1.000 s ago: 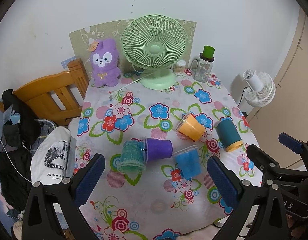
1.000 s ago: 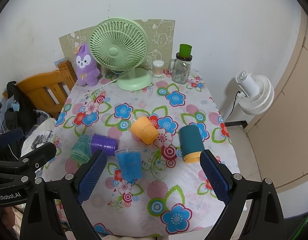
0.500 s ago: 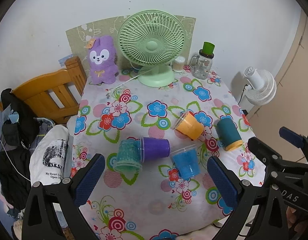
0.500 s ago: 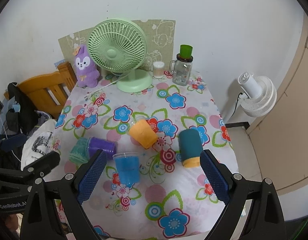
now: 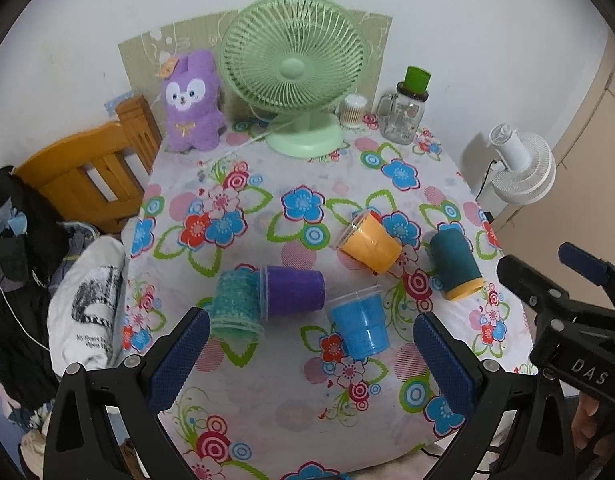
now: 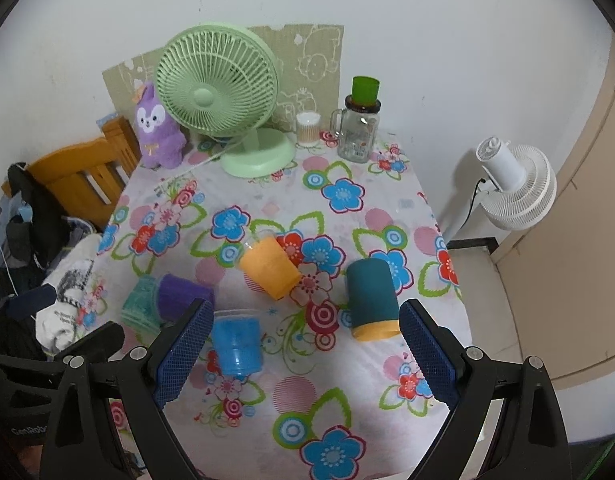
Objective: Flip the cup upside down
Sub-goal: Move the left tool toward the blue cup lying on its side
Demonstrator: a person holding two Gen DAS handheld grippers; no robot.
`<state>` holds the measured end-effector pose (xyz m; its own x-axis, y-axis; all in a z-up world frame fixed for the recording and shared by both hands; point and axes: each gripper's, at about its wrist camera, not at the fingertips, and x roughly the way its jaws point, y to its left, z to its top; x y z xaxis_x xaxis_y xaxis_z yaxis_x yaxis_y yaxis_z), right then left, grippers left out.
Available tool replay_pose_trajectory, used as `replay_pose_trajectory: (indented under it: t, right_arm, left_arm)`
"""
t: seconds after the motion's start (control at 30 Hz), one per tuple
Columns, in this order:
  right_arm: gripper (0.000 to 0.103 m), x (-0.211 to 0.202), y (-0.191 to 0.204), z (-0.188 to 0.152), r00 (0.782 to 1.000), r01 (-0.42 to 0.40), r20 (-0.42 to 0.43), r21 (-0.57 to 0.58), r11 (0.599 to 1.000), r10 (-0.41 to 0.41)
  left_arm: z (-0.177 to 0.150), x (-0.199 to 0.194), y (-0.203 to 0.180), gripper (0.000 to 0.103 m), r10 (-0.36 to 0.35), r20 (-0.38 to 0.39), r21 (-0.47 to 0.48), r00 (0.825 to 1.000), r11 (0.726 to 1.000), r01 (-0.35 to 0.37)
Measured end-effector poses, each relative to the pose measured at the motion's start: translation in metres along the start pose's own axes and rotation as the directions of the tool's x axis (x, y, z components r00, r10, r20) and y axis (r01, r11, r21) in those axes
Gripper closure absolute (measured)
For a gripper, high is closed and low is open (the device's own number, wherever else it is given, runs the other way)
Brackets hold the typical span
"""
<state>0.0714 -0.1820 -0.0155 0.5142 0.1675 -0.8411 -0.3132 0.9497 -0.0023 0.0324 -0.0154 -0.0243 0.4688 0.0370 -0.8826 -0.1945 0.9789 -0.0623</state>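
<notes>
Several cups lie on their sides on the floral tablecloth (image 5: 291, 168): a blue cup (image 5: 359, 324) (image 6: 236, 340), a purple cup (image 5: 293, 289) (image 6: 183, 294), a teal green cup (image 5: 233, 306) (image 6: 139, 304), an orange cup (image 5: 369, 242) (image 6: 269, 266) and a dark teal cup with an orange rim (image 5: 455, 264) (image 6: 371, 300). My left gripper (image 5: 311, 356) is open and empty, held above the table's near edge. My right gripper (image 6: 305, 356) is open and empty, above the near edge between the blue and dark teal cups.
A green table fan (image 5: 293, 64), a purple plush rabbit (image 5: 191, 100), a small jar (image 5: 353, 110) and a glass mug with a green cup on top (image 5: 405, 118) stand at the back. A wooden chair (image 5: 87, 168) and bags stand left; a white fan (image 5: 519, 168) stands right.
Both grippers have drawn back and up a little, so the table and cups sit slightly farther away. The cups have not moved. Both grippers stay open.
</notes>
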Motion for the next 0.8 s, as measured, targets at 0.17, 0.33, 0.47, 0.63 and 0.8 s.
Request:
replay_pose_trajectory:
  t: [0.17,0.33,0.47,0.63,0.8]
  right_arm:
    - [0.007,0.018,-0.008,0.003,0.999,-0.033,-0.038,0.012,0.999,0.034]
    - [0.007,0.041,-0.018,0.001,0.994,-0.048,-0.094,-0.003,0.999,0.047]
    - [0.007,0.06,-0.029,0.001,0.991,-0.051,-0.124,-0.014,0.999,0.049]
    - [0.007,0.082,-0.042,-0.001,0.984,-0.056,-0.171,-0.041,0.998,0.048]
    - [0.007,0.097,-0.051,-0.005,0.982,-0.072,-0.178,-0.043,0.996,0.064]
  left_arm:
    - [-0.003,0.024,-0.002,0.0,-0.015,-0.074,-0.054,0.997,0.998,0.011]
    - [-0.005,0.046,-0.01,0.0,-0.019,-0.126,-0.084,0.992,0.996,0.008]
    - [-0.006,0.064,-0.02,0.0,-0.002,-0.154,-0.098,0.988,0.995,-0.013]
    - [-0.009,0.087,-0.027,0.0,-0.003,-0.186,-0.139,0.983,0.99,-0.023]
    - [-0.016,0.111,-0.037,0.0,-0.01,-0.207,-0.178,0.978,0.984,-0.027]
